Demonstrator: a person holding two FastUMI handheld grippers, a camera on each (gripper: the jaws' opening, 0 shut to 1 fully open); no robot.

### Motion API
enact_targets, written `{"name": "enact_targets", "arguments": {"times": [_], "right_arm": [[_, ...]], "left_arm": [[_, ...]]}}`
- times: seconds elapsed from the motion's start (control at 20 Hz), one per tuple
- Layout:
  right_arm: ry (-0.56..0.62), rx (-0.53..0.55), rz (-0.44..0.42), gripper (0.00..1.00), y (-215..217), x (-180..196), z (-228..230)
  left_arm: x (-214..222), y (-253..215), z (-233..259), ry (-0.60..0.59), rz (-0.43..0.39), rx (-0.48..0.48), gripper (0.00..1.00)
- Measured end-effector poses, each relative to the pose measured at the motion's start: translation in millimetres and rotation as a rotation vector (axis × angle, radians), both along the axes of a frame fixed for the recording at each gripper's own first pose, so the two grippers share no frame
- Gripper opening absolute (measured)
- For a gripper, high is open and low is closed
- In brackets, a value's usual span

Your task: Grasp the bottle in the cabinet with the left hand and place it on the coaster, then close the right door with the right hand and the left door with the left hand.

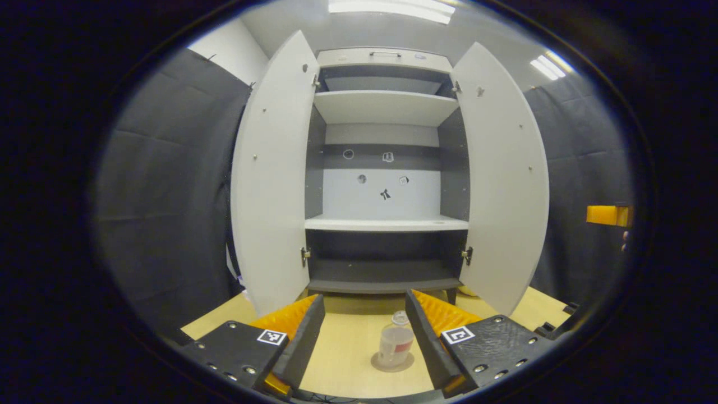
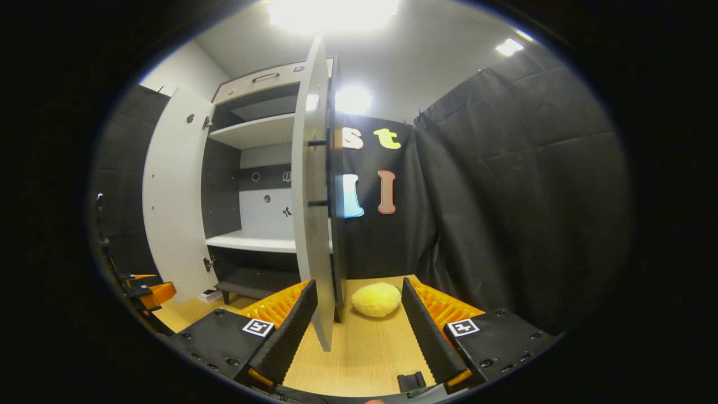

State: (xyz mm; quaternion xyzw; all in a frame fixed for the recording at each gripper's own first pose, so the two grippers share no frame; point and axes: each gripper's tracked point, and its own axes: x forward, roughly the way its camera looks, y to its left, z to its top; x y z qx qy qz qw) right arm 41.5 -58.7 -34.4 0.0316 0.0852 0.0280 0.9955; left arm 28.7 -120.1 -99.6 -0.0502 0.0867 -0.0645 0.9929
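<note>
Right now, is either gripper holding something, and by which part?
Nothing is held. The left gripper is open around the bottle on the coaster without touching it; the right gripper is open too.

I see a yellow sponge-like ball [image 2: 376,299] lying on the wooden table [image 2: 364,353], just ahead between my right claw's fingers, near the black curtain [image 2: 521,196].

Two hand-held grippers hang level, side by side. The left gripper [image 1: 364,336] has its fingers spread wide, gripping nothing. The right gripper [image 2: 359,331] is likewise parted and empty, its fingers [image 2: 286,331] angled forward and outward.
</note>
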Motion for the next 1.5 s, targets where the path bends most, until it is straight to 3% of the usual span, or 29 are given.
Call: {"name": "enact_targets", "arguments": {"times": [0.5,0.75,1.2,1.5], "right_arm": [[-0.103,0.063,-0.177,0.99,-16.2,67.2,70.4],[-0.125,0.009,-0.316,0.98,-27.7,93.6,86.3],[-0.091,-0.014,-0.344,0.97,-2.9,104.2,82.6],[-0.104,-0.087,-0.344,0.97,12.5,98.7,87.4]], "left_arm": [[-6.4,134.1,57.9,-0.008,0.173,0.106,0.84],[0.6,191.0,71.4,-0.041,0.234,0.121,0.84],[31.5,255.3,72.2,-0.063,0.268,0.127,0.84],[57.0,266.8,60.7,-0.063,0.249,0.098,0.84]]}}
